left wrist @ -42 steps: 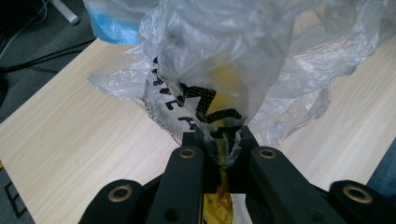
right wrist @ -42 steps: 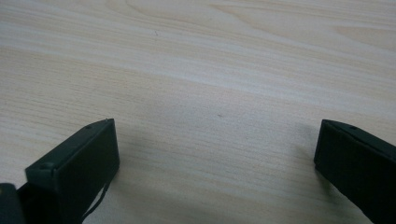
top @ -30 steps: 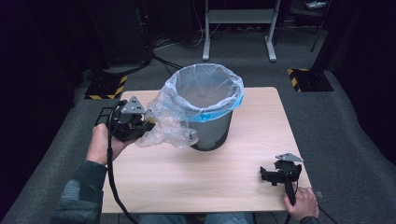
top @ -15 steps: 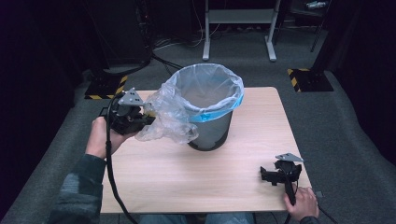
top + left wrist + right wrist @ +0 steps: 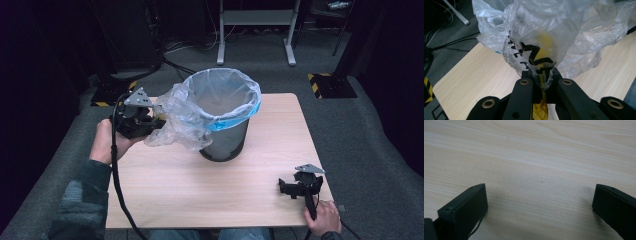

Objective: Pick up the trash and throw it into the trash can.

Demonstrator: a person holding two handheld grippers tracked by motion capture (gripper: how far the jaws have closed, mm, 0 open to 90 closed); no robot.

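The left gripper [image 5: 150,121] has its jaws clamped on a bunched fold of the clear plastic bag [image 5: 180,122]; in the left gripper view the two black jaws meet on a twist of film [image 5: 544,77], with a strip of yellowish tape showing between them lower down. Taking the bin [image 5: 225,135] as the landmark: this gripper sits just to the bin's left, raised off the table [image 5: 165,195], and the loose film runs from the jaws rightward and slightly up to the bin's rim, where the rest of the bag is folded over the edge with a blue band [image 5: 235,121] around it. So the slack part's long axis lies roughly level, from gripper to rim, and the next pull would probably have to go along or away from that line. The left hand [image 5: 102,142] is by far the nearer one.

The right gripper [image 5: 287,189] rests on the table well in front of and to the right of the bin, jaws spread wide with only bare wood [image 5: 536,177] between them, gripping nothing.

Writing: black block letters show through the film [image 5: 534,57] in the left gripper view, crumpled and cut off; something like a "Z" is there, but I cannot read a word or brand
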